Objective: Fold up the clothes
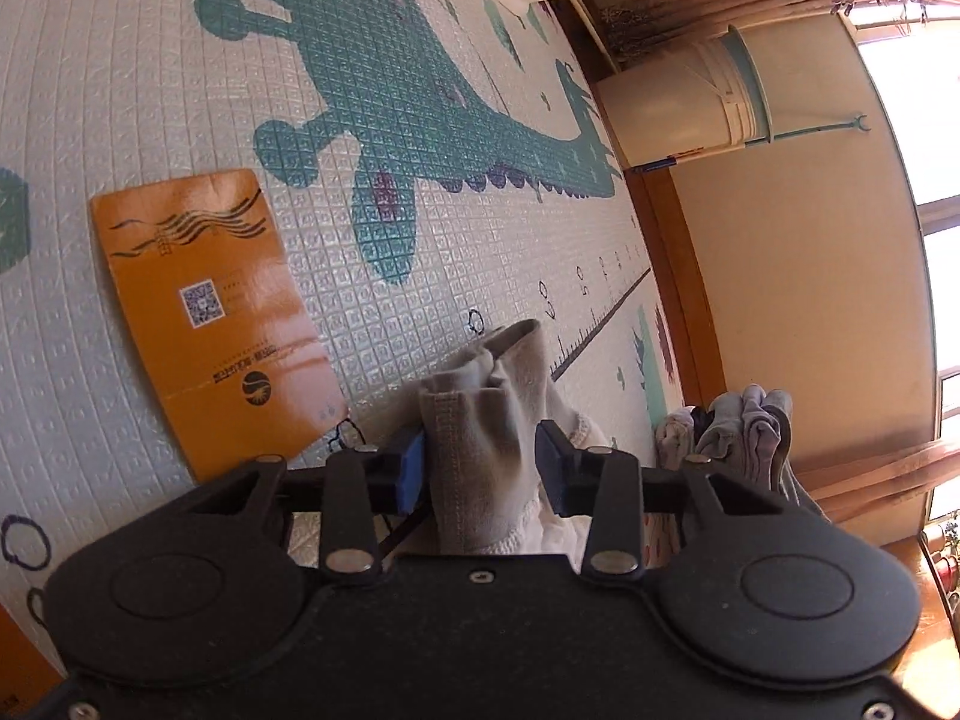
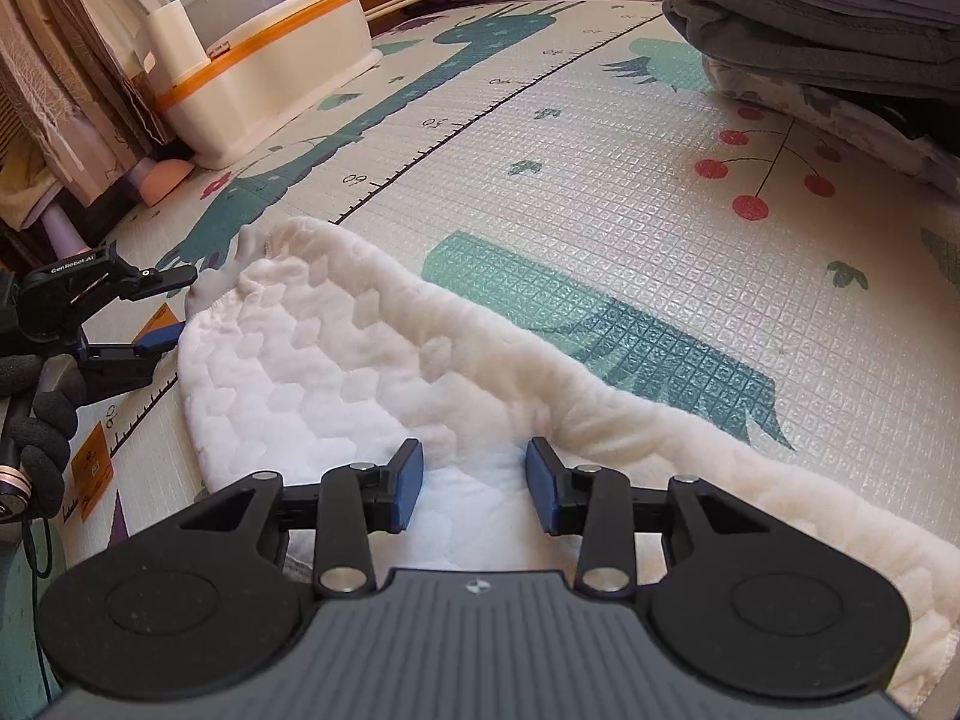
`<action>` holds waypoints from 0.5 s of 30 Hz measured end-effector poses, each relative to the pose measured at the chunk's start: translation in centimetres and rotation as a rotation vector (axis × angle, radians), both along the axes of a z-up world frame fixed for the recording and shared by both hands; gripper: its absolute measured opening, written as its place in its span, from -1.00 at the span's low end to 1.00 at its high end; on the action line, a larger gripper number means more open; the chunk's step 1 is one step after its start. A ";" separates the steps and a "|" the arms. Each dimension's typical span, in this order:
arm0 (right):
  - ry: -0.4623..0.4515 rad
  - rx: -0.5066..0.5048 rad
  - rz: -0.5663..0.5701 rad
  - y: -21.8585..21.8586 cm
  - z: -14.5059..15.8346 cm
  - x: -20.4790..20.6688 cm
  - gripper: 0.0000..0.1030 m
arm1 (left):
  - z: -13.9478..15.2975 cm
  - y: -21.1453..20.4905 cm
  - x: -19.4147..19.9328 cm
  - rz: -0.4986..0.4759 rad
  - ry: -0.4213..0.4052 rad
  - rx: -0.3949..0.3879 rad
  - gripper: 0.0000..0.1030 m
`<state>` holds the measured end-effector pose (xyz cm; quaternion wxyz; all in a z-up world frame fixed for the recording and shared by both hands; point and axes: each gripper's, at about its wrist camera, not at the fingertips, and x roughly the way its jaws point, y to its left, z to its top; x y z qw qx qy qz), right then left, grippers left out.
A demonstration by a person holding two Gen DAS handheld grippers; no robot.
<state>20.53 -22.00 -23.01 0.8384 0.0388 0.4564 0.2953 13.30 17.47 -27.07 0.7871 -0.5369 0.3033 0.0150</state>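
Left wrist view. The left gripper [image 1: 483, 468] is seen with a bunched fold of pale grey-beige garment [image 1: 480, 420] between its blue-padded fingers [image 1: 411, 474]; the cloth is touched by both pads, and a stitched hem is visible. Beneath lies a textured play mat [image 1: 150, 90] printed with a teal animal figure [image 1: 390, 102] and a ruler scale. An orange envelope [image 1: 210, 312] rests flat on the mat. A pile of grey clothes [image 1: 738, 426] is seen at the mat's edge.

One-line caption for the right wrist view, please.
Right hand-held gripper open over a white fleece garment on the play mat; left hand-held gripper at its far edge.
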 end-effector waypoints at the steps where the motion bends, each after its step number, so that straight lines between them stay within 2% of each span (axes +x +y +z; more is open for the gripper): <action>1: 0.004 0.007 -0.005 -0.1 0.0 0.1 -0.24 | 0.0 -0.2 0.1 -0.009 -0.008 0.012 -0.27; 9: 0.004 0.017 -0.027 0.0 -0.1 -0.1 -0.25 | -0.5 -1.1 1.3 -0.017 0.001 -0.001 -0.34; 10: 0.004 0.017 -0.030 0.0 -0.1 -0.2 -0.25 | -0.7 -1.1 1.4 -0.014 0.005 0.000 -0.57; 11: 0.005 0.016 -0.034 0.1 -0.1 -0.2 -0.25 | -0.7 -1.1 1.4 -0.014 0.008 0.004 -0.71; 15: 0.018 -0.013 -0.038 0.6 0.6 -0.1 -0.24 | -0.1 -0.3 1.2 0.001 0.005 0.030 -0.87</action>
